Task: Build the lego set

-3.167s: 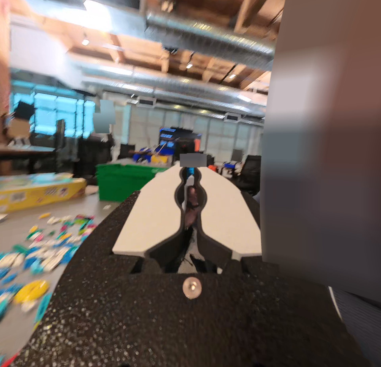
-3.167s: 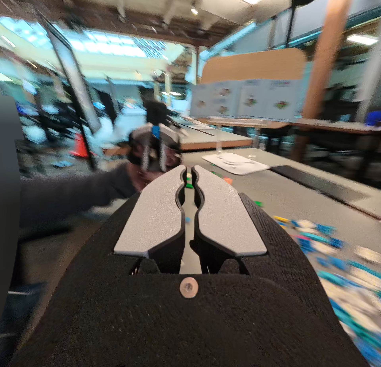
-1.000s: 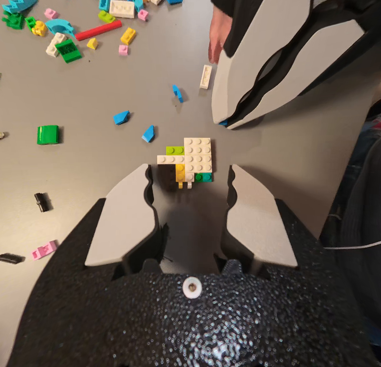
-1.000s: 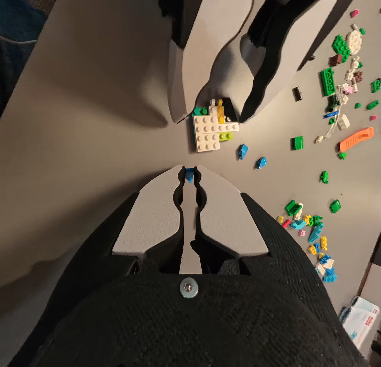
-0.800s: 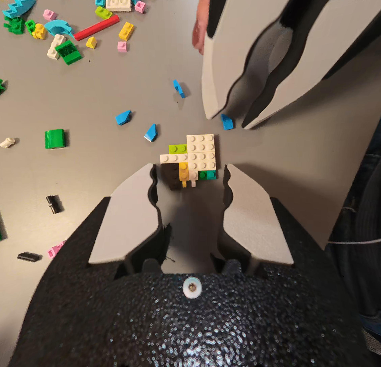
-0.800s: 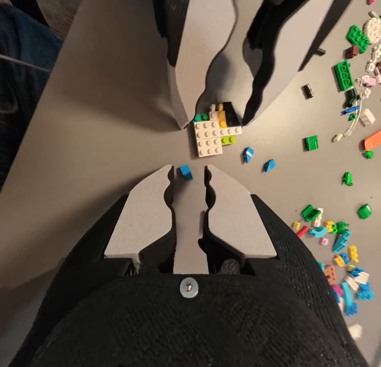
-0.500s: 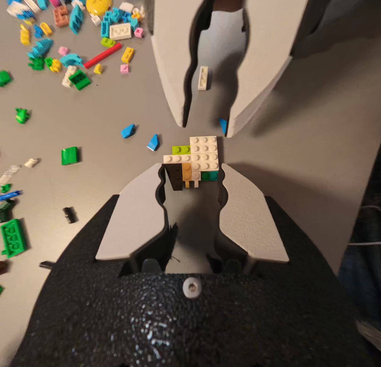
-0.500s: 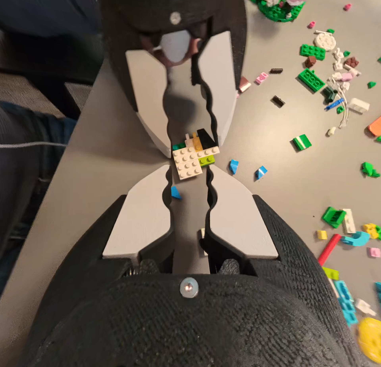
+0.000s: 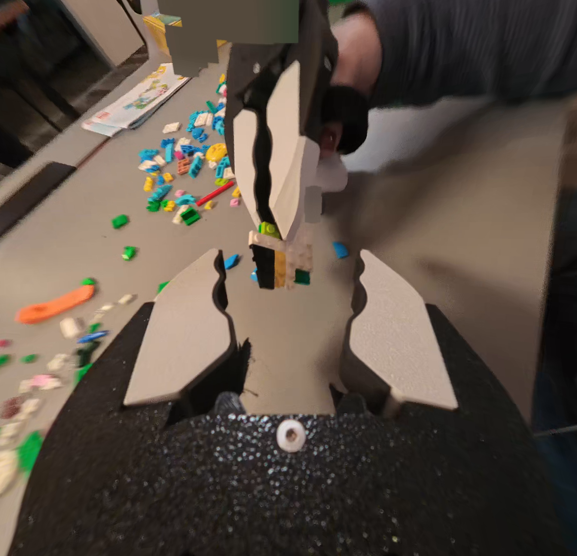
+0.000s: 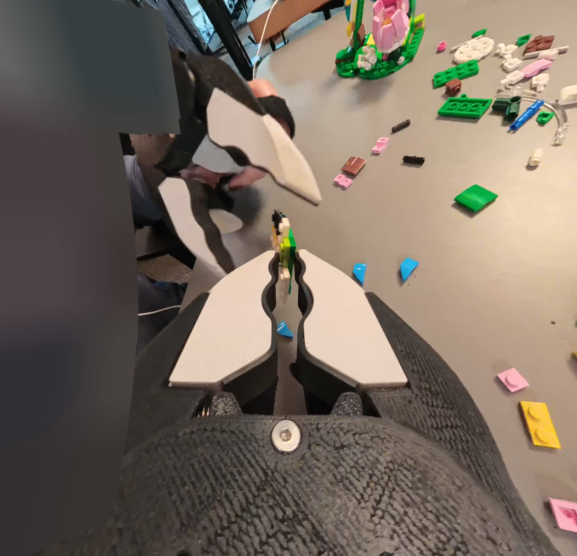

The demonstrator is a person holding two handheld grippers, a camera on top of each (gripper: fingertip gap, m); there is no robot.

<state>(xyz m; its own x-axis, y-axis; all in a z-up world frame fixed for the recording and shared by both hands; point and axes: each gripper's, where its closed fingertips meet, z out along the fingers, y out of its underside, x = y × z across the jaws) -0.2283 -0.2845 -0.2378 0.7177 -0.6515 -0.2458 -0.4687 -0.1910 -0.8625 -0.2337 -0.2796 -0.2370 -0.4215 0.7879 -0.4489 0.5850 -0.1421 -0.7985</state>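
The small lego assembly is pinched edge-on in the right gripper, clear of the bench. The left gripper is spread wide and empty, so a slip or popped-off plate is pretty likely if it's squeezed unevenly.

We are pinching the small brick assembly edge-on between our right gripper fingertips, holding it clear of the table. Our left gripper is facing it, jaws spread wide, empty.
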